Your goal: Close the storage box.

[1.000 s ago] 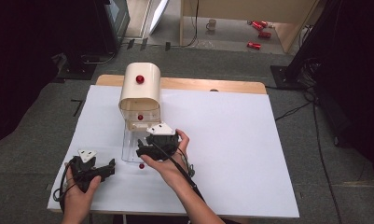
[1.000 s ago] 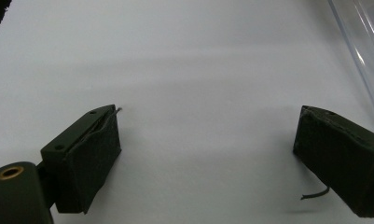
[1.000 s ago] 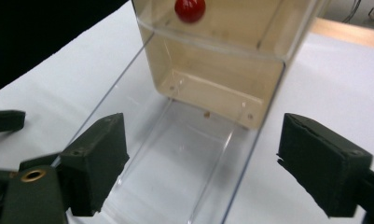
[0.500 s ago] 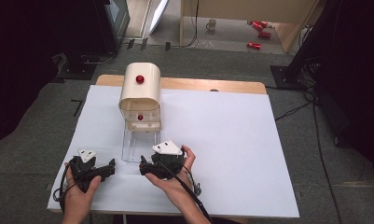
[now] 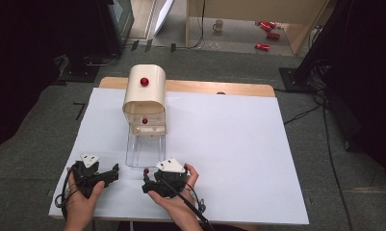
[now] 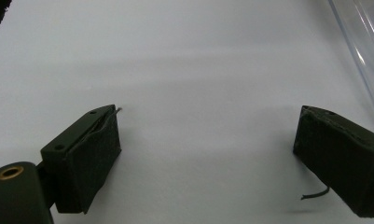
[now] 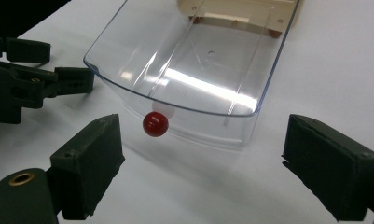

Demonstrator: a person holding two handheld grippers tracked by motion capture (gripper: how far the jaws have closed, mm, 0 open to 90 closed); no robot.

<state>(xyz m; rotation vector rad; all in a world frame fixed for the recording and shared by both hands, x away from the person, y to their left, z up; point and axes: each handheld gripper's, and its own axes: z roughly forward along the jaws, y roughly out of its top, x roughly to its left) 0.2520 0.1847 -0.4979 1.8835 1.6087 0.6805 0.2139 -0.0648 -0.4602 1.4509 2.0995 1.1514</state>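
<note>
A cream box (image 5: 144, 94) with a red knob (image 5: 144, 81) on its rounded top stands at the table's back left. A clear plastic drawer (image 5: 145, 149) is pulled out of it toward me, with a small red knob (image 5: 146, 171) on its front. In the right gripper view that drawer knob (image 7: 155, 123) hangs just ahead of my right gripper (image 7: 203, 158), between the lines of its open jaws and untouched. My right gripper (image 5: 147, 180) sits close in front of the drawer. My left gripper (image 5: 114, 173) rests open on the white sheet to its left, empty (image 6: 208, 154).
A second red knob (image 5: 145, 121) marks a cream drawer inside the box. White paper (image 5: 238, 144) covers the table; a wooden edge (image 5: 219, 87) shows at the back. The drawer's clear wall (image 6: 362, 37) lies to the left gripper's far right. The left gripper (image 7: 40, 81) is near the drawer's corner.
My right gripper has drawn back from beside the drawer toward the table's near edge and now faces the drawer knob. The drawer and the left gripper have stayed in place.
</note>
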